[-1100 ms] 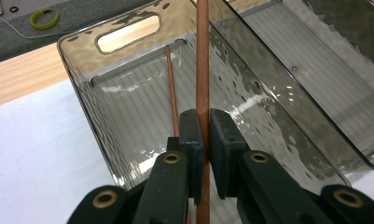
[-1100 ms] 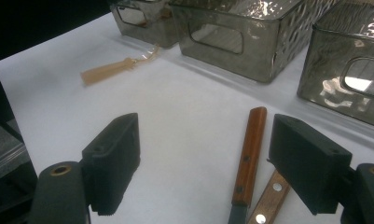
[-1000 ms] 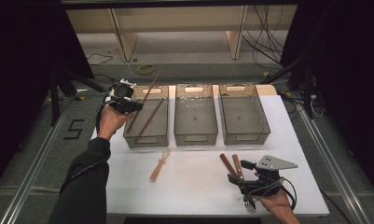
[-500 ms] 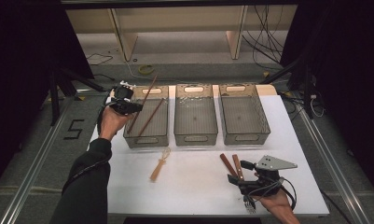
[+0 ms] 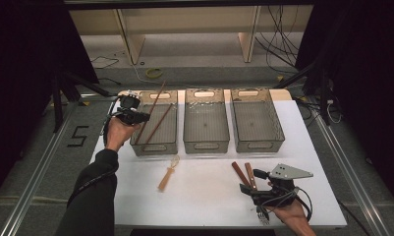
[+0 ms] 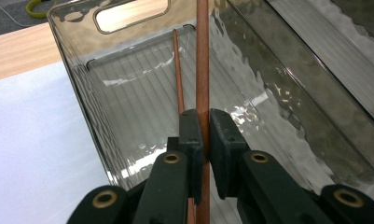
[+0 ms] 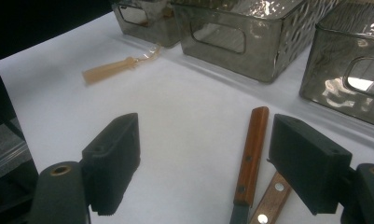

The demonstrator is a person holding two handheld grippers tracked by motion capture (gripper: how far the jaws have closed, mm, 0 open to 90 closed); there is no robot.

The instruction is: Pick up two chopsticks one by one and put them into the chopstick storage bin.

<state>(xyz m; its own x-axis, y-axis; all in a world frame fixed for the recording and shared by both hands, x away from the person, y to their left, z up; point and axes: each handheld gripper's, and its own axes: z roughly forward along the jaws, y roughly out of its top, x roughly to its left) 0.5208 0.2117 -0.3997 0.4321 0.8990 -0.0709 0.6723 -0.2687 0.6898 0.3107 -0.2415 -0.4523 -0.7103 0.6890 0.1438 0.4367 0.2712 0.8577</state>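
Observation:
My left gripper (image 5: 135, 117) (image 6: 206, 121) hovers at the near left corner of the left smoky bin (image 5: 154, 147) (image 6: 105, 116). It is shut on a long brown wooden stick (image 5: 155, 98) (image 6: 202, 70) that slants up over the bin's far rim. A second, thinner stick (image 5: 157, 125) (image 6: 177, 70) lies inside that bin. At the table's front right, my right gripper (image 5: 251, 189) (image 7: 203, 140) stands open and low over the white top. Two wood-handled utensils (image 5: 240, 173) (image 7: 250, 154) lie side by side, one handle between the jaws and untouched.
A middle bin (image 5: 206, 145) and a right bin (image 5: 257, 145) stand in a row beside the left one. A small whisk with a pale wooden handle (image 5: 167, 173) (image 7: 114, 69) lies on the white table in front of the left bin.

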